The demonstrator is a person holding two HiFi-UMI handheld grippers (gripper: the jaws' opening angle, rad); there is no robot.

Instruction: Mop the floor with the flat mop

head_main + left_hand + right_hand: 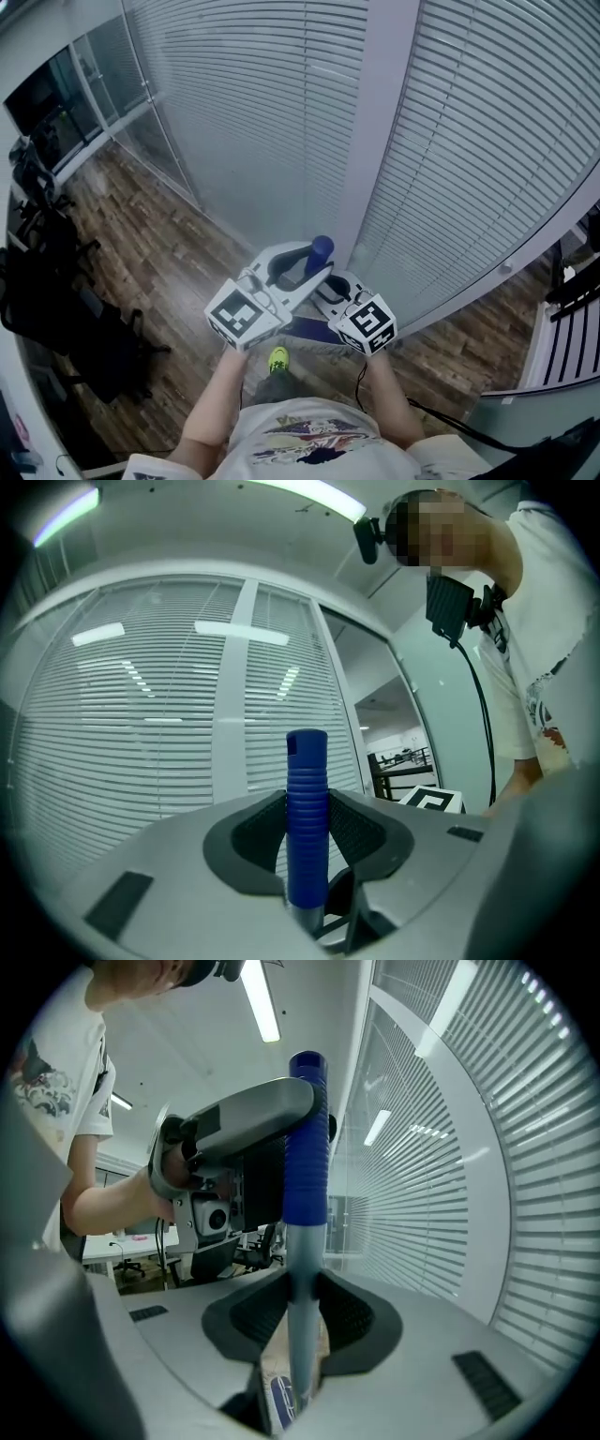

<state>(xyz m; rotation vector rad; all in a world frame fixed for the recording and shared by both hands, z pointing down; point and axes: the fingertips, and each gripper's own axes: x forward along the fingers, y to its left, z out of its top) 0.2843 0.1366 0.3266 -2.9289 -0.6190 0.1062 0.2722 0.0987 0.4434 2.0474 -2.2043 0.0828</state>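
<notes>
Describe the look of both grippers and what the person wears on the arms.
The left gripper and right gripper are light grey moulded shells with dark ribbed pads. Each carries a cube of black-and-white square markers. A black cable trails by the right one. The white printed T-shirt has short sleeves.

Ceiling light strips point(309, 491) are throwing cool, even light over the office, and their reflections are glinting as pale bars on the glass point(242, 632) before the blinds point(141, 742). Wide-angle lenses are bending slats and frames into curves. Dark vignetting is closing in on the corners of both gripper views. The wooden floor point(159, 244) is carrying a soft sheen, dimming towards the left edge.
</notes>
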